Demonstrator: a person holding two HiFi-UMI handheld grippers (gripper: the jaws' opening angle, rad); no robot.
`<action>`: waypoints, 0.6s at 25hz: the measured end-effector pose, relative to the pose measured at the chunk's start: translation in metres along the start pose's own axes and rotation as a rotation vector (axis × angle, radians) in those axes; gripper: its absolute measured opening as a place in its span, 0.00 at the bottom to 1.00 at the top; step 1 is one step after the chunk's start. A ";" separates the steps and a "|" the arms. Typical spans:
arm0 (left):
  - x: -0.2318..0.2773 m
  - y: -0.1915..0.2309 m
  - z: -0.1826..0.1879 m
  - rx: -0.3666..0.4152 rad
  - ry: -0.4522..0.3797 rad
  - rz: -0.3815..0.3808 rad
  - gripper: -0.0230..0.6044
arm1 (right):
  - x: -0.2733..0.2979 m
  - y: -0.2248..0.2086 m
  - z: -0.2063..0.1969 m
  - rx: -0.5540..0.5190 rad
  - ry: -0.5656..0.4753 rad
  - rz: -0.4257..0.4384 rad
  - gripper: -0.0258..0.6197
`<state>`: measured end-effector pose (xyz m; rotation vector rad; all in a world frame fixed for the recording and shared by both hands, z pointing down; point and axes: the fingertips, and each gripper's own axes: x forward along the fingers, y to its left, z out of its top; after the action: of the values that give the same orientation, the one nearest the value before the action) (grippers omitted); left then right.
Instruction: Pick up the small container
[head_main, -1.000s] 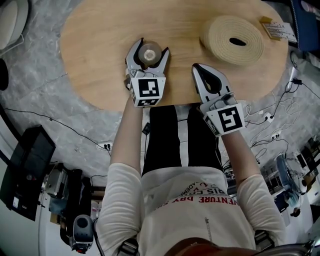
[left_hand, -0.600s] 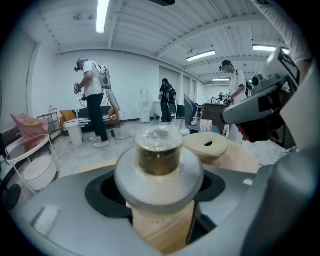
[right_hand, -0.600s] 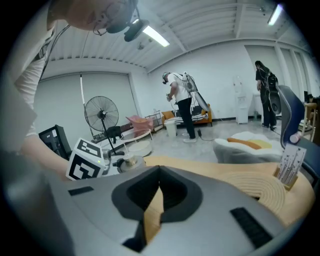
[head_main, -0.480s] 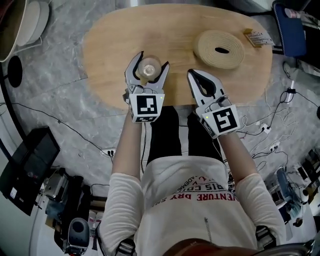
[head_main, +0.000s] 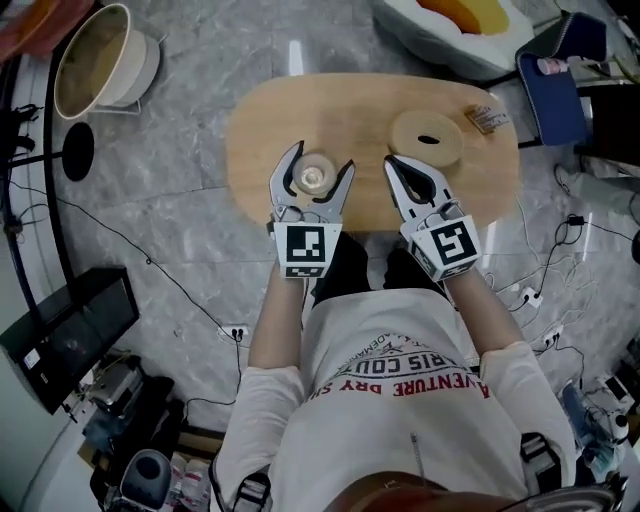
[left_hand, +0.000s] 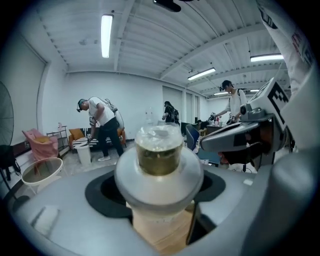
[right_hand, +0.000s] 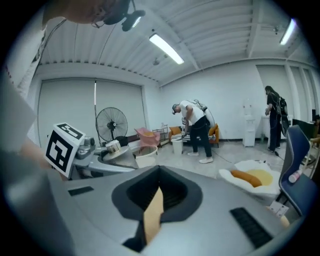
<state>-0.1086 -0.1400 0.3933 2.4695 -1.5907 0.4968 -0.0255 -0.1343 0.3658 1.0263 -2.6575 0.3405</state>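
A big wooden oval surface sits on the gray floor. A round bowl is on the floor, far off to the left. A flat tan ring lies on the far right part of the surface. The left tongs pinch the small container, which has a clear top, and hold it over the near left part of the surface. The right tongs are pressed together with nothing in them, just right of the left ones. A little card lies by the far right edge.
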 end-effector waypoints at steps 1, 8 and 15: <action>-0.009 -0.001 0.014 0.001 -0.013 0.001 0.58 | -0.005 0.004 0.015 0.004 -0.014 0.007 0.03; -0.075 0.007 0.095 0.074 -0.085 0.051 0.58 | -0.035 0.041 0.091 -0.068 -0.103 0.029 0.03; -0.127 0.005 0.128 0.120 -0.121 0.041 0.58 | -0.057 0.068 0.121 -0.123 -0.144 0.056 0.04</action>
<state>-0.1369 -0.0737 0.2277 2.6054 -1.7080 0.4704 -0.0515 -0.0878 0.2251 0.9737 -2.7992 0.1164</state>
